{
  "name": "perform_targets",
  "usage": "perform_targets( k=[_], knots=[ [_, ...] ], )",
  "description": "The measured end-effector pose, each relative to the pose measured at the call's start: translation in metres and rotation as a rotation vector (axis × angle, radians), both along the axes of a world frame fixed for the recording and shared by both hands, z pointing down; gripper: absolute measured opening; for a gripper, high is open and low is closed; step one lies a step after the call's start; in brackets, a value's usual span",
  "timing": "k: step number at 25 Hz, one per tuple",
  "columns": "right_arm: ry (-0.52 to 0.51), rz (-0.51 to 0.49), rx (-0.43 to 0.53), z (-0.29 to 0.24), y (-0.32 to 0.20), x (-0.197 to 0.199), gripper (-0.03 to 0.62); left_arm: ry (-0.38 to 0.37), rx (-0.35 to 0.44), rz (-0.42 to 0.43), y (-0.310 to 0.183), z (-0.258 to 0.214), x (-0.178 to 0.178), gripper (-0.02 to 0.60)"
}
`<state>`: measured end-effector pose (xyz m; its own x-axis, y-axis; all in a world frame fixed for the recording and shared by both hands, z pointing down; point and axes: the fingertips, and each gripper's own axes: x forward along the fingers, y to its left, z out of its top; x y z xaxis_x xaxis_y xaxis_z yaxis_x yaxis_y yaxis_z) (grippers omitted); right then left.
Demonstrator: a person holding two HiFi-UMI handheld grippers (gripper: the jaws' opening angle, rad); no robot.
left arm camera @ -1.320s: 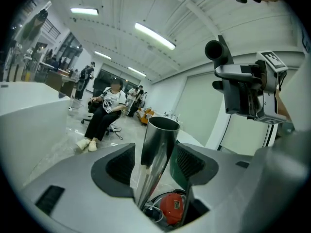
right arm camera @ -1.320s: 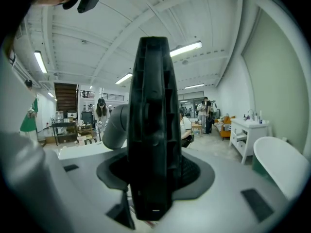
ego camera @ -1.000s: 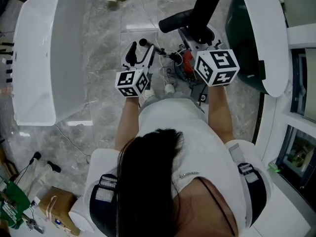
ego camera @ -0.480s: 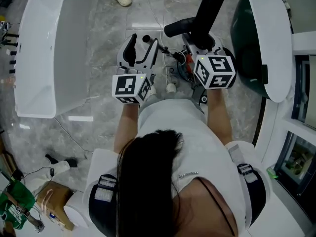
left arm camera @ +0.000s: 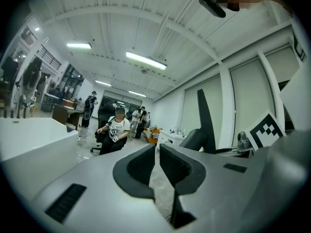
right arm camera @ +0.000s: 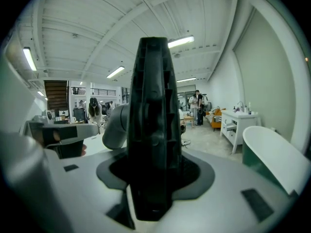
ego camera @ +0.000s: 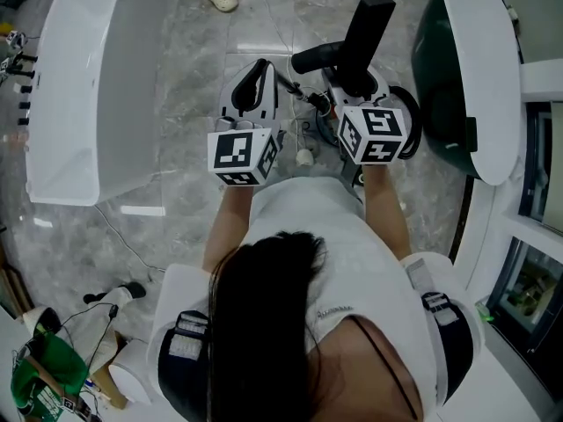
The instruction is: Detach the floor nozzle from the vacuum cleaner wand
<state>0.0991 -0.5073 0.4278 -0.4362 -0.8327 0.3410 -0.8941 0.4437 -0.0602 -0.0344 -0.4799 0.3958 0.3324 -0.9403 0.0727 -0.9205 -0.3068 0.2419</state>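
My right gripper (ego camera: 355, 84) is shut on a tall black vacuum cleaner part (right arm camera: 154, 130), which stands upright between its pads and fills the right gripper view. In the head view that black part (ego camera: 366, 26) rises past the gripper, with a black tube (ego camera: 315, 56) branching left. My left gripper (ego camera: 253, 88) floats to the left of it, apart from the vacuum. Its jaws are closing, with only a narrow slit left and nothing between the pads (left arm camera: 176, 165). I cannot make out the floor nozzle itself.
A white bathtub (ego camera: 84, 104) stands at the left and a green and white tub (ego camera: 471, 69) at the right. Cables and a white plug (ego camera: 303, 157) lie on the marble floor below the grippers. People sit and stand far off (left arm camera: 114, 130).
My left gripper rose and its jaws went from wide apart to nearly together. My right gripper sank slightly with the black part still clamped.
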Motion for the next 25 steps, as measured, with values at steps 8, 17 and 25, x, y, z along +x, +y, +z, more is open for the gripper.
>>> perform_targets(
  k=[8,17,25],
  knots=[
    [0.025,-0.001,0.028,0.001,0.016,-0.007,0.222,-0.02,-0.051,-0.021,0.011,0.005,0.003,0.005],
    [0.08,0.006,0.069,0.002,0.019,-0.012,0.222,-0.034,-0.083,-0.018,0.011,0.011,0.007,0.005],
    [0.112,-0.003,0.084,0.004,0.019,-0.016,0.222,-0.042,-0.108,-0.031,0.01,0.019,0.003,0.005]
  ],
)
